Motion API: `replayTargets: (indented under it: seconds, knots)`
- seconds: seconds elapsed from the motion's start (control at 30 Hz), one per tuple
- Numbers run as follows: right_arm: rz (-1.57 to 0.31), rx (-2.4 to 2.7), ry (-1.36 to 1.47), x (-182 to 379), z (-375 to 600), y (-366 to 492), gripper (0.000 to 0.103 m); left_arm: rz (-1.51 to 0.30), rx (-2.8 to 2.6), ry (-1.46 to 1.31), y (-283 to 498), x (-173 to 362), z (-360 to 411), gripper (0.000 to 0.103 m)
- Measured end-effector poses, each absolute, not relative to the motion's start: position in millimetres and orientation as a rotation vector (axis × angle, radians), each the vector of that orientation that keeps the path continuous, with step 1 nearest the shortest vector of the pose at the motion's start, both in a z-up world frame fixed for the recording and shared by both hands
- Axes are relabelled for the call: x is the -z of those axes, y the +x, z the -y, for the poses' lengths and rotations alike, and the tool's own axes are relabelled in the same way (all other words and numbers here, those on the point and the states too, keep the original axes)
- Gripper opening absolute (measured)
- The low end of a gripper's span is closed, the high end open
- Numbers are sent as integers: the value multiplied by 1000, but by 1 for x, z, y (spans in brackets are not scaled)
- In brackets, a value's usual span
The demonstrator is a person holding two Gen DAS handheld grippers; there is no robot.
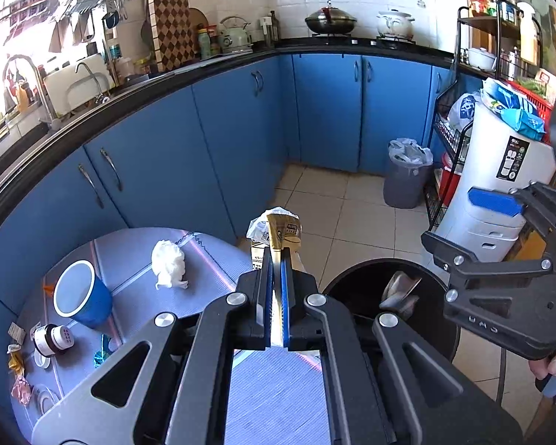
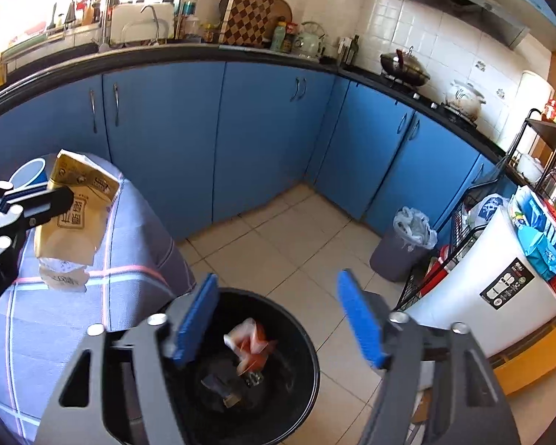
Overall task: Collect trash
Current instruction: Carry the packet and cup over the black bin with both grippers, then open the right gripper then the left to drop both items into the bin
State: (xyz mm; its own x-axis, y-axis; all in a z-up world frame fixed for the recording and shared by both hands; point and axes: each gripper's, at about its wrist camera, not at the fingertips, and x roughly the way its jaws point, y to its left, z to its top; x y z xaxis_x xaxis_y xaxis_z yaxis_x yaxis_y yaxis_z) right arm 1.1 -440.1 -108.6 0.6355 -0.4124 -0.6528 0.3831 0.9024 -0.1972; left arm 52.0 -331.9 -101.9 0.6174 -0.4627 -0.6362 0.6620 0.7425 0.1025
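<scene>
The left tool (image 1: 276, 259) is clamped on a flattened tan carton (image 2: 76, 207), held in the air above the desk's (image 2: 137, 256) edge nearest the black bin (image 2: 307, 337), likely so it can be carried across and dropped in. The right tool (image 2: 278, 319) hangs above the bin with its blue pads wide apart and nothing between them; a red-and-white wrapper (image 2: 250, 345) lies inside the bin. More trash waits on the desk: a crumpled white tissue (image 1: 168, 263) toward the far edge, a blue cup (image 1: 81, 294) and small wrappers (image 1: 18, 374) along the left edge.
</scene>
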Motion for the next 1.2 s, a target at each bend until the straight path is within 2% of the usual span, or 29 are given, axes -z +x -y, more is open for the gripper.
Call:
replayTargets:
  seconds: [0.13,1.0,1.07,1.13,1.17,1.2]
  knots:
    - [-734,479,-54,104,443,-2,77,-623,672,347,51,101,336,4]
    - [-747,557,-11,110,475,-27,77,-614,743,342,45,85,384,8]
    - [-748,557,-8,111,476,-27,77,-632,727,330,50,88,383,20]
    - [-748,556,-8,111,476,-27,77,-620,713,313,51,89,380,97]
    - [-748,553,-8,112,476,-27,77,-581,718,296,48,87,375,95]
    - [-749,552,-9,113,475,-26,77,-542,717,312,43,84,375,99]
